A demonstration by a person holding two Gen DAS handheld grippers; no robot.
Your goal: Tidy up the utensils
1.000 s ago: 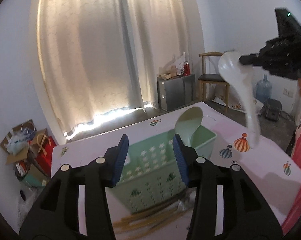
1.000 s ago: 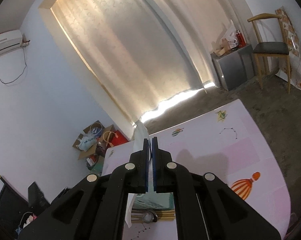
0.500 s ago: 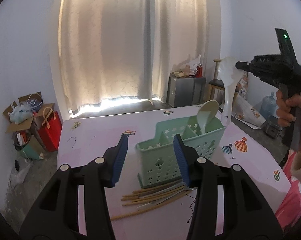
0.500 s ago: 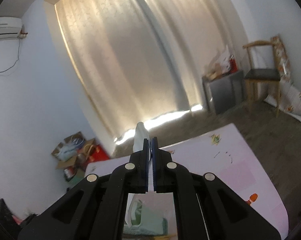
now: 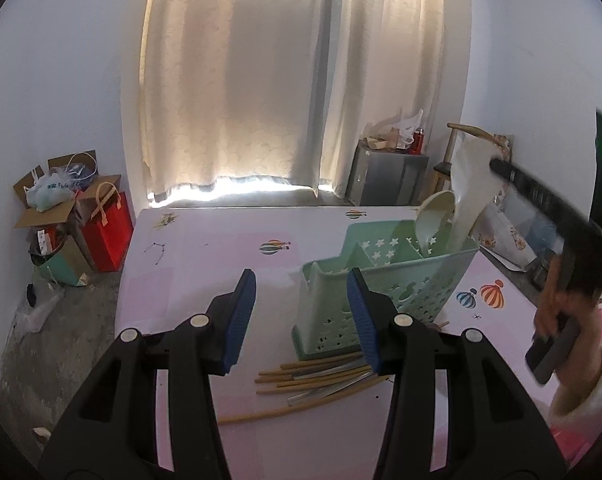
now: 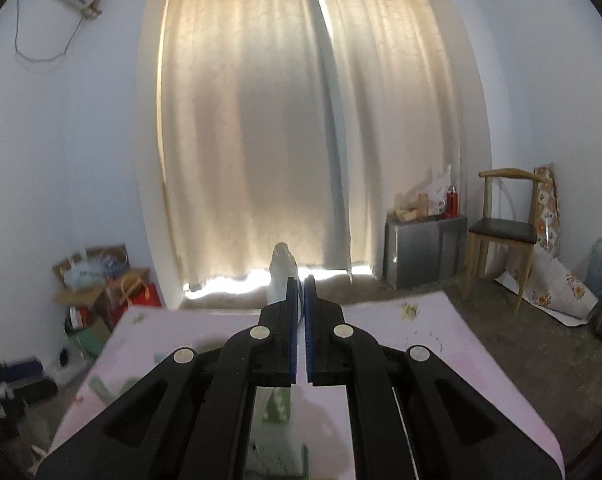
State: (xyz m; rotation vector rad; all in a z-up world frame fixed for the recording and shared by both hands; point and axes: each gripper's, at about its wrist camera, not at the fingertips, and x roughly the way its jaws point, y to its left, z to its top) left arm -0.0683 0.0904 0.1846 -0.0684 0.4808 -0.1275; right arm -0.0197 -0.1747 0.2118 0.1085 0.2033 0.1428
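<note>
My right gripper (image 6: 300, 300) is clamped tight on a white ladle (image 5: 467, 196); its lower end dips into the far right compartment of the mint green utensil caddy (image 5: 381, 276), right beside a pale green spoon (image 5: 433, 216) that's already standing in there; the gripped end pokes out past my fingertips in the right wrist view. My left gripper (image 5: 301, 312) hangs half open with nothing between the blue pads (image 5: 241, 312), just in front of the caddy and a bit to its left. The caddy stands on the pink table (image 5: 205, 256); a loose heap of wooden chopsticks (image 5: 301, 380) with some metal utensils mixed in lies at the caddy's near foot; can't make out which metal pieces exactly.
</note>
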